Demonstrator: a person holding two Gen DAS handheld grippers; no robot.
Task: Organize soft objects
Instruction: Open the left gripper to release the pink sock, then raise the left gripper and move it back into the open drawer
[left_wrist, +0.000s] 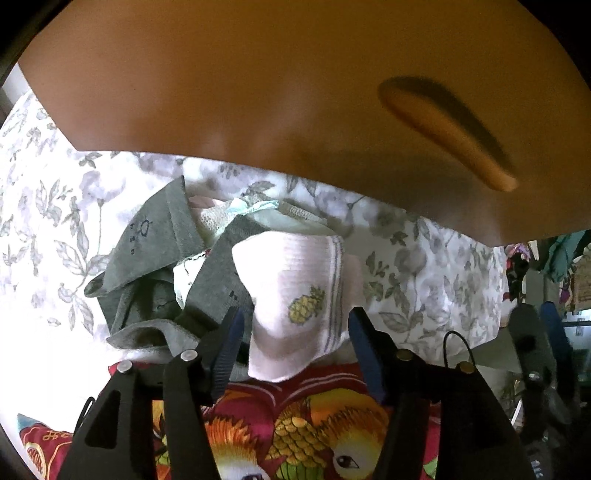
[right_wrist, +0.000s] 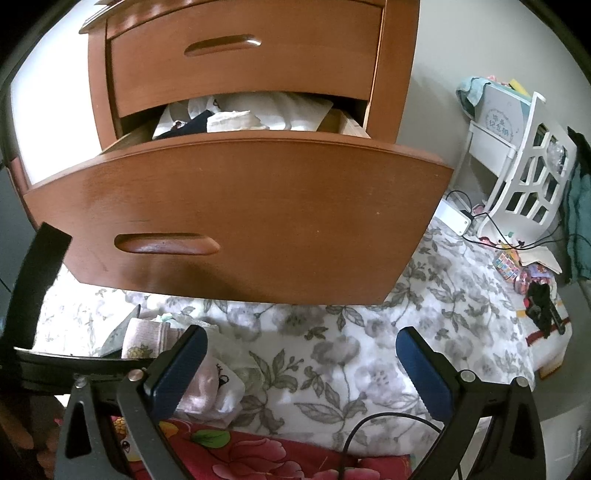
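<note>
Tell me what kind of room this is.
Most likely a bedroom: a floral bedsheet on a bed, a wooden dresser with an open drawer of folded clothes, and a pile of socks waiting to be sorted.

Left gripper (left_wrist: 295, 332) and right gripper (right_wrist: 301, 363) both spread wide, holding nothing.

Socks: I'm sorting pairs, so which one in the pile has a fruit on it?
The pink sock, lying between the open left tongs. It bears a yellow pineapple and grey stripes; the grey socks beside it carry only small dark marks.
</note>
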